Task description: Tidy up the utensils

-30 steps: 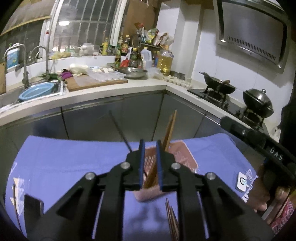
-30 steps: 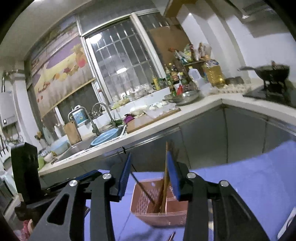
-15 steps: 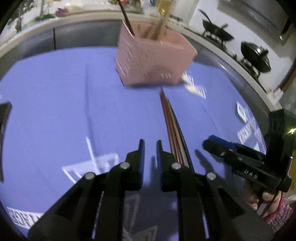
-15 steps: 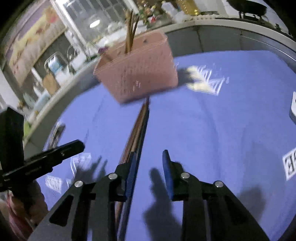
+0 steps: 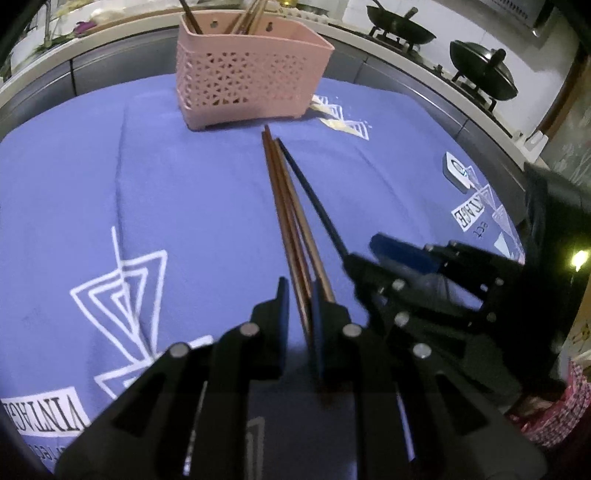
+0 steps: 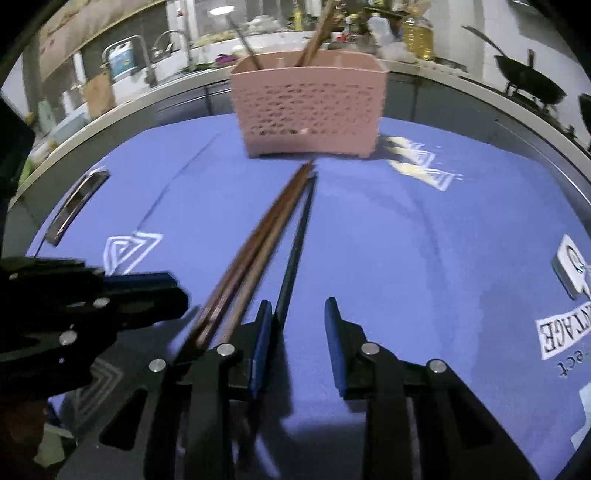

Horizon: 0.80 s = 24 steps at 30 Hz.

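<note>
- Left claw (image 5: 298,308), nearly closed, straddles one brown wooden chopstick (image 5: 284,206) mid-surface.
- Right claw (image 6: 298,334), having just narrowed, stands open around the black chopstick (image 6: 295,251).
- Risk: neighbouring sticks roll; pink perforated basket (image 5: 243,70) waits at the far edge.

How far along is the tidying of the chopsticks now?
Done: several chopsticks stand in the pink basket. In hand: the left tool has its narrow jaws around one of the brown chopsticks on the cloth. The right tool has just been closing its jaws, with the dark chopstick between them, not gripped yet. Left: all of these lie outside the basket.
</note>
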Motion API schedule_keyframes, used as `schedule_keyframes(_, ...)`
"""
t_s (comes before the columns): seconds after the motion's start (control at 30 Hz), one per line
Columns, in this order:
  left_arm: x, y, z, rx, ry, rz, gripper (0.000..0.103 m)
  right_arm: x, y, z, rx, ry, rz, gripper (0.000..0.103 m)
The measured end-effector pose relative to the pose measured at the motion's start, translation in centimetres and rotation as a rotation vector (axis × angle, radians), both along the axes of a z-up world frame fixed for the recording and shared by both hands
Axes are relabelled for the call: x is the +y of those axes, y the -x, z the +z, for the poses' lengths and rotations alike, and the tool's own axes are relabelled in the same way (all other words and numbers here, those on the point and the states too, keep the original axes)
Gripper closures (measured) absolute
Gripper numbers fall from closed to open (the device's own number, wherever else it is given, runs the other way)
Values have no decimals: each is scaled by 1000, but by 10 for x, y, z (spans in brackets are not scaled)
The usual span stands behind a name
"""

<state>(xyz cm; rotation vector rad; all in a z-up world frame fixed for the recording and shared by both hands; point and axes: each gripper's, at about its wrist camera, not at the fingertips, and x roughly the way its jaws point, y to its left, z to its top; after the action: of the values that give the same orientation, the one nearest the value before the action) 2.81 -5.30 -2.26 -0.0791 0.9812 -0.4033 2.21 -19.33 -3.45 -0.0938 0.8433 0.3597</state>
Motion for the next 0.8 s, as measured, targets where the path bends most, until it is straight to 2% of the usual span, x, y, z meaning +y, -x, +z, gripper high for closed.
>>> schedule_keyframes(0.23, -11, -3, -12, 10, -79, 2, 91, -20, -3, -5, 41, -69, -25, 73)
schedule_keyframes(0.4, -12, -6, -13, -3, -100, 13, 91, -19, -1, -5, 42, -87, -14, 73)
schedule_keyframes(0.47, -14, -8, -15, 3, -103, 8, 91, -16, 1, -4, 32, -87, -1, 73)
schedule_keyframes(0.6, -26, -10, -14, -43, -167, 7, 91, -7, 3, -5, 23, -76, 35, 73)
schedule_keyframes(0.8, -18, -16, -15, -50, -154, 13, 95, 1, 4, -7, -6, -22, 53, 76)
